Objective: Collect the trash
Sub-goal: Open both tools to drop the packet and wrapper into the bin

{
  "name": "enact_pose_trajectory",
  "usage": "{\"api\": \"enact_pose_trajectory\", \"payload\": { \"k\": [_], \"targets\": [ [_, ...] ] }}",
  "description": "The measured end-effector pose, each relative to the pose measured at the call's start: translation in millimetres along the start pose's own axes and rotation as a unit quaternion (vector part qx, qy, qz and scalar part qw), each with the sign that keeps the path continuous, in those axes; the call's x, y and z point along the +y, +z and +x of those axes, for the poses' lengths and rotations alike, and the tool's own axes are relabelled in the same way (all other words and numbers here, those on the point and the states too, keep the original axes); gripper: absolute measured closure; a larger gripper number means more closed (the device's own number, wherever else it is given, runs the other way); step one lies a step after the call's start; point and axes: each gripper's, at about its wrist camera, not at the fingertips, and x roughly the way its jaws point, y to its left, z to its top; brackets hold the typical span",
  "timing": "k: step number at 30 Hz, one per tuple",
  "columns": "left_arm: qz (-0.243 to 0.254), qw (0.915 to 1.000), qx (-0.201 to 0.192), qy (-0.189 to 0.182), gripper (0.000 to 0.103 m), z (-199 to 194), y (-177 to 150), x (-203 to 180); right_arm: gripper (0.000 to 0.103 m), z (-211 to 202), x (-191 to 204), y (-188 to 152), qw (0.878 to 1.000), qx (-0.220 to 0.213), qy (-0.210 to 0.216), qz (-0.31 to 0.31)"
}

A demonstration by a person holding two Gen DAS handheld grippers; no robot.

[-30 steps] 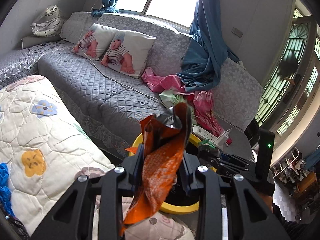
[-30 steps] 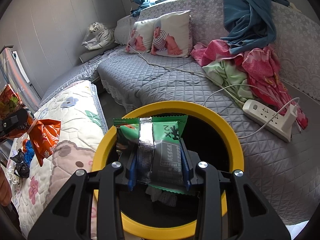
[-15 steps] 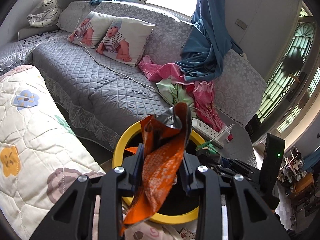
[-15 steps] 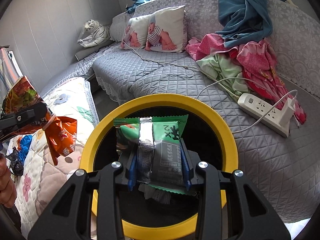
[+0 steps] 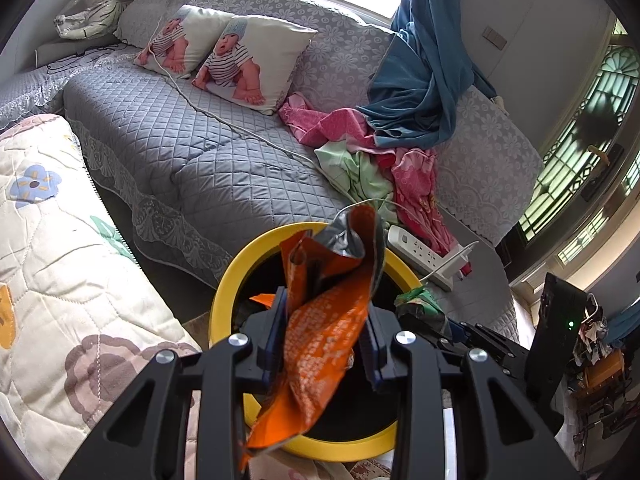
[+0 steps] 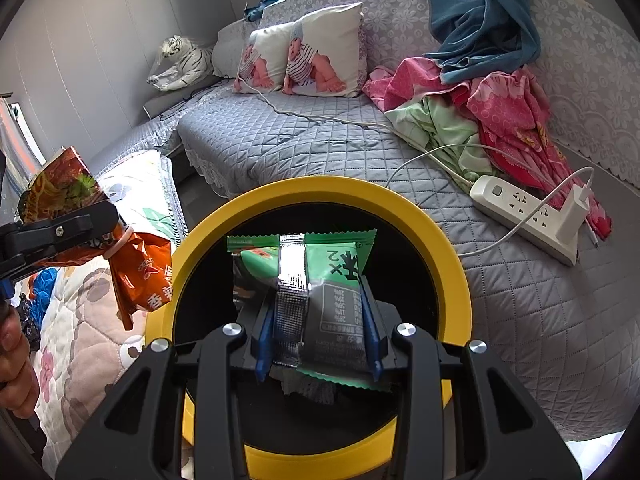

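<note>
Left gripper (image 5: 324,332) pinches an orange snack wrapper (image 5: 320,340) between its blue-padded fingers; wrapper's long axis runs roughly upright and slightly diagonal, torn silver-lined mouth at the top leaning right, crumpled tail hanging below-left past the jaws. Right gripper (image 6: 318,336) is pressed onto a green snack packet (image 6: 320,304), held flat with its printed back toward the camera; long axis runs up along the fingers, crimped top edge farthest away, silver seam strip just left of centre. Directly beyond and beneath both sets of tips sits a yellow-rimmed bin (image 6: 452,264) with a dark interior; the green packet hangs over its opening, the orange wrapper over its near-left rim. In the right wrist view the left gripper shows at far left, beside the bin rim, above a floral quilt (image 6: 92,320). Further right of the bin, a white power strip (image 6: 528,216) lies on the grey sofa (image 6: 288,148). Farthest: pink and green clothes (image 6: 500,120), two baby-print cushions (image 6: 304,52).
</note>
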Motion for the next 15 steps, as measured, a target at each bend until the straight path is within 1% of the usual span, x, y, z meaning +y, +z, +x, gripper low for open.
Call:
{"api": "enact_pose_trajectory", "payload": {
  "k": [9,14,15],
  "targets": [
    [0.004,1.0000,0.007,0.000,0.072,9.8,2.4,-4.1,0.069,1.6,-5.4,0.7,1.000,0.003,-0.002,0.004],
    [0.001,0.9999,0.010,-0.007,0.072,11.6,3.4,-4.7,0.068,3.1,-8.8,0.0,1.000,0.007,-0.005,0.007],
    [0.000,0.9999,0.009,-0.006,0.072,11.2,3.4,-4.8,0.067,3.7,-9.6,-0.1,1.000,0.008,-0.006,0.008]
  ]
}}
